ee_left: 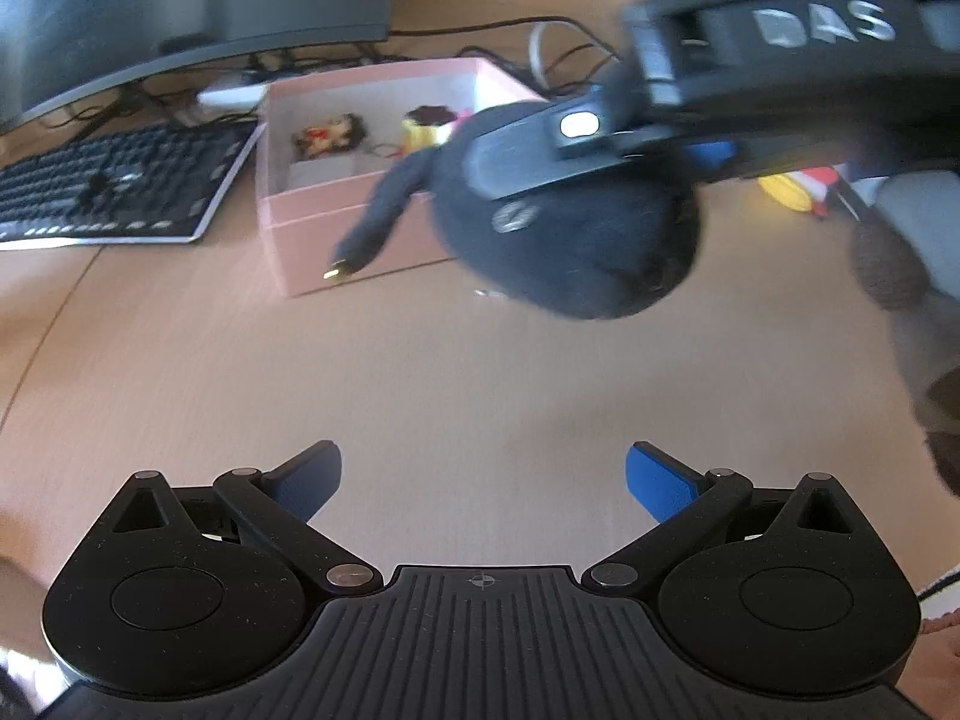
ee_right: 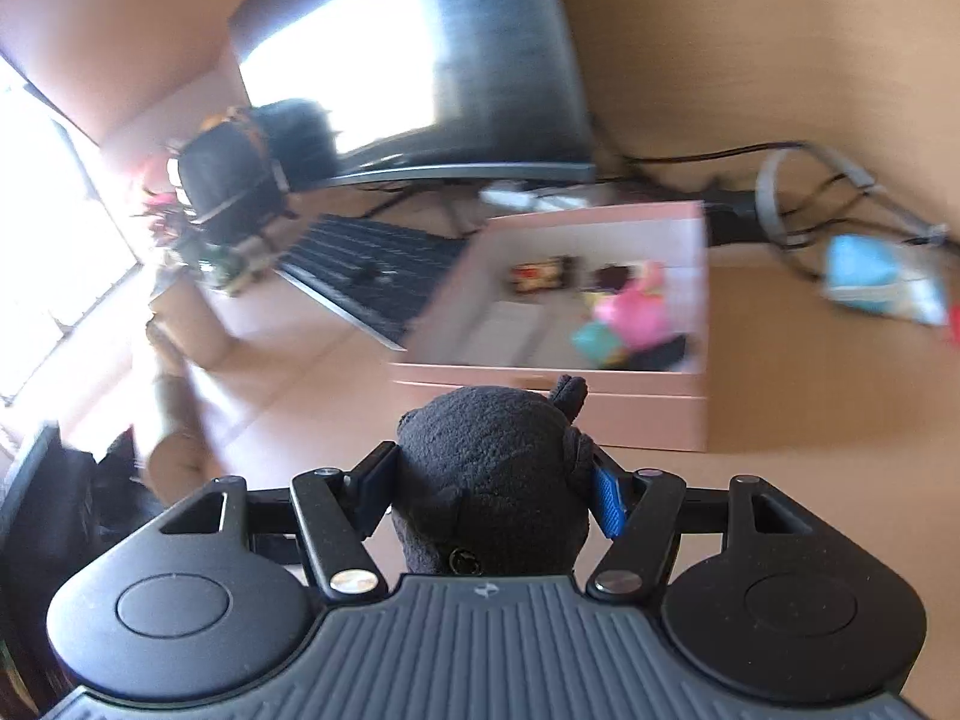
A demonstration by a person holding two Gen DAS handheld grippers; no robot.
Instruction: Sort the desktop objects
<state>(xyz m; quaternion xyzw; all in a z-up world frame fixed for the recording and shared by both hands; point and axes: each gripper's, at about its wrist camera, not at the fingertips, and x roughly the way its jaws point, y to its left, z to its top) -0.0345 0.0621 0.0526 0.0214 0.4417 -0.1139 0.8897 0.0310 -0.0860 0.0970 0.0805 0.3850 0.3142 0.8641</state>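
My right gripper [ee_right: 492, 495] is shut on a dark grey plush toy [ee_right: 492, 468] and holds it in the air in front of the pink box [ee_right: 552, 414]. In the left wrist view the same toy [ee_left: 576, 228] hangs under the right gripper [ee_left: 678, 144], its tail with a gold tip dangling over the pink box's front wall [ee_left: 336, 240]. The box holds several small toys, among them a pink one [ee_right: 630, 312] and a brown figure [ee_left: 327, 135]. My left gripper [ee_left: 483, 480] is open and empty above the bare wooden desk [ee_left: 420, 372].
A black keyboard [ee_left: 114, 186] lies left of the box, under a monitor [ee_left: 180, 12]. Cables [ee_left: 540, 54] run behind the box. A blue packet [ee_right: 870, 276] lies at the right. Yellow and red items [ee_left: 798, 189] lie beyond the toy.
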